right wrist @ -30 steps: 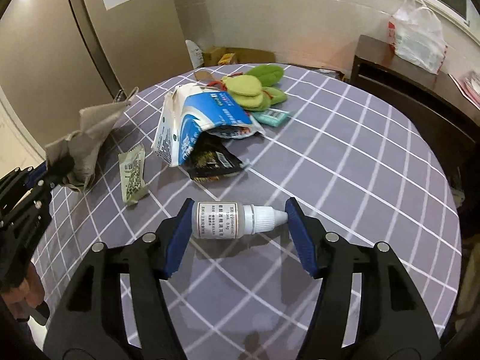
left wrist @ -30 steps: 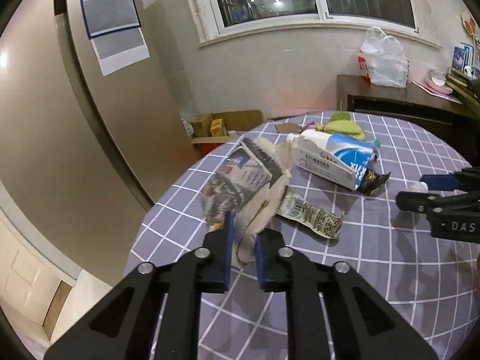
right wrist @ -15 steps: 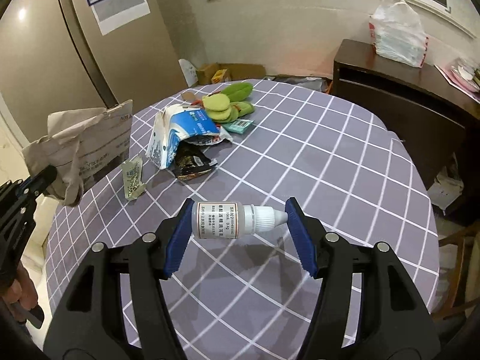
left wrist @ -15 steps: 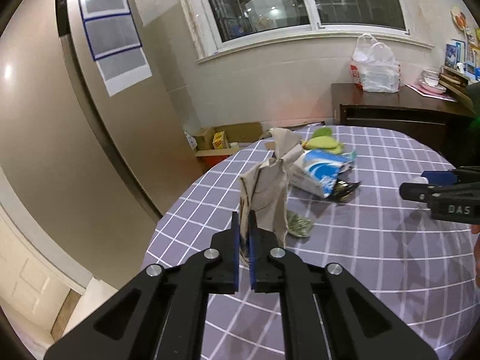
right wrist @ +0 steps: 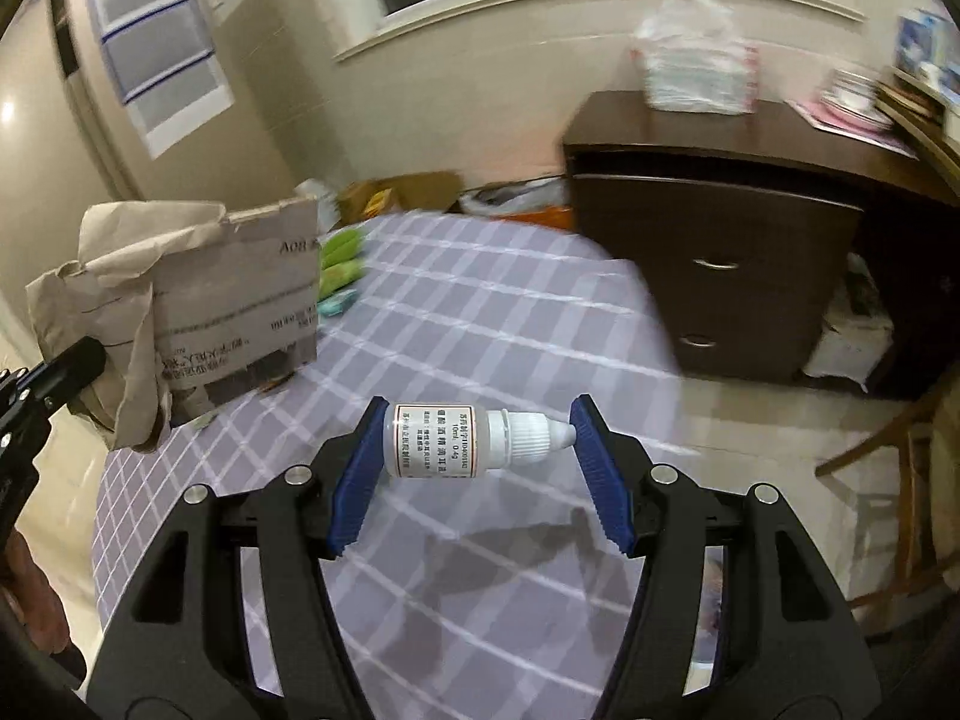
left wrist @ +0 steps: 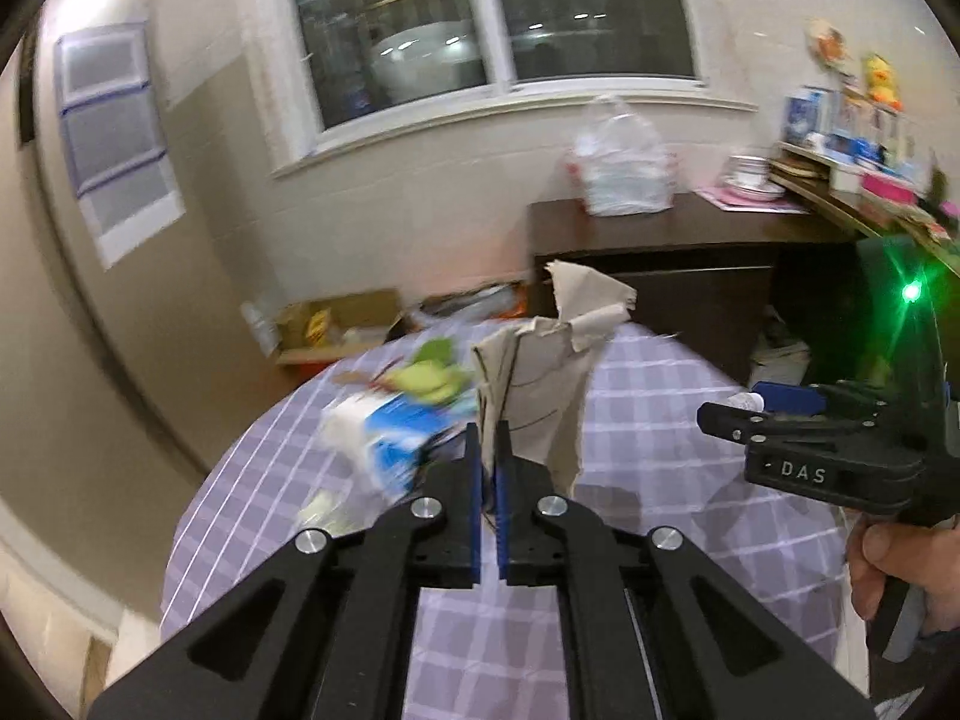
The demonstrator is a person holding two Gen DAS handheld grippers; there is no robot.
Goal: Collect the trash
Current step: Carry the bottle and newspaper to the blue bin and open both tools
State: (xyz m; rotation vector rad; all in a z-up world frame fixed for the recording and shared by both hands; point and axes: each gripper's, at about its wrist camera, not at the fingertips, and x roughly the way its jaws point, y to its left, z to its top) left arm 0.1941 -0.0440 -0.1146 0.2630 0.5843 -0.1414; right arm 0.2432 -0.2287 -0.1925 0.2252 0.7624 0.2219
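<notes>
1. Both loads have risen off the checked purple tablecloth [right wrist: 480, 312] since the earlier frame.
2. Left gripper [left wrist: 487, 468] — clamped on crumpled brown paper packaging [left wrist: 540, 384].
3. Right gripper [right wrist: 474, 444] pinches small white dropper bottle [right wrist: 456, 441] end-to-end (slip-prone) — carry level, steadily.

Colours and patterns, referenced to the table

The table [right wrist: 480, 312] cloth is lavender-grey with a white grid. Above it, the black left gripper [left wrist: 489, 450] with blue pads grips tan paper [left wrist: 540, 384] with dark print; the black right gripper [right wrist: 474, 438] with blue pads holds a white dropper bottle [right wrist: 468, 441] with red-edged label. On the table: lime-green items [left wrist: 429, 378], a blue-and-white carton [left wrist: 390, 426]. Beyond it: a dark brown cabinet [right wrist: 720, 264].
</notes>
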